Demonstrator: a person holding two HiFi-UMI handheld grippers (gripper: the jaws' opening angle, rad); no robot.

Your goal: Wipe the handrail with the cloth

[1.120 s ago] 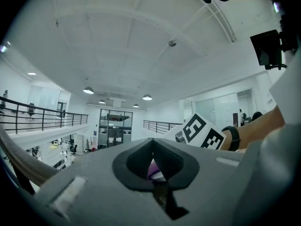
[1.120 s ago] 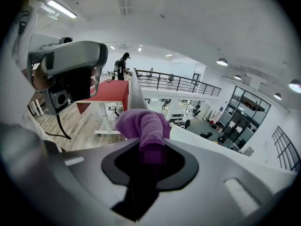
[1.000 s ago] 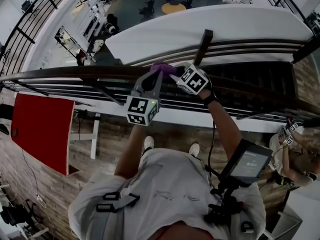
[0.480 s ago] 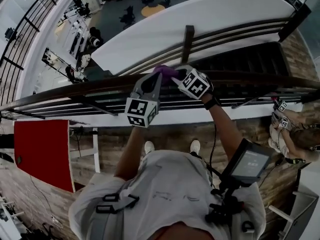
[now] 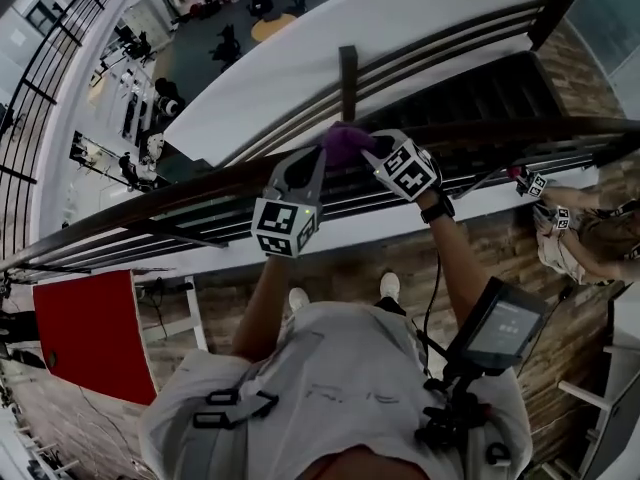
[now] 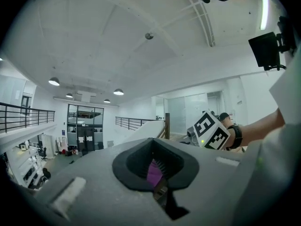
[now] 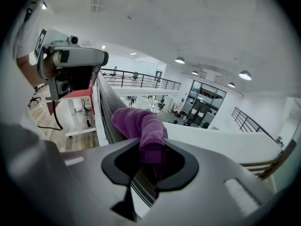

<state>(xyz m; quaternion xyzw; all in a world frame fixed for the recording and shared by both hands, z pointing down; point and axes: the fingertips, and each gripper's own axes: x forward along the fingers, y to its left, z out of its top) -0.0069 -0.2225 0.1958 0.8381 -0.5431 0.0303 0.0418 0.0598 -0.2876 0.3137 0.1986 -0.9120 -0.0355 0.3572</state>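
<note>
The dark wooden handrail [image 5: 180,200] runs across the head view, rising to the right. A purple cloth [image 5: 347,143] is bunched on top of it. My left gripper [image 5: 316,160] reaches up to the cloth's left side, and a strip of cloth [image 6: 154,172] shows inside its jaw opening; it looks shut on it. My right gripper [image 5: 365,153] comes in from the right, shut on the cloth [image 7: 138,124], which drapes over the handrail [image 7: 108,105]. The jaw tips themselves are hidden by the gripper bodies.
Beyond the rail there is an open drop to a lower floor [image 5: 215,43] and a staircase [image 5: 470,88] with a dark post [image 5: 347,63]. A red panel [image 5: 85,333] lies at lower left. Another person [image 5: 580,233] with grippers is at the right.
Both grippers and the cloth have shifted a little right along the rail. The head view has turned, so the rail now slopes more steeply.
</note>
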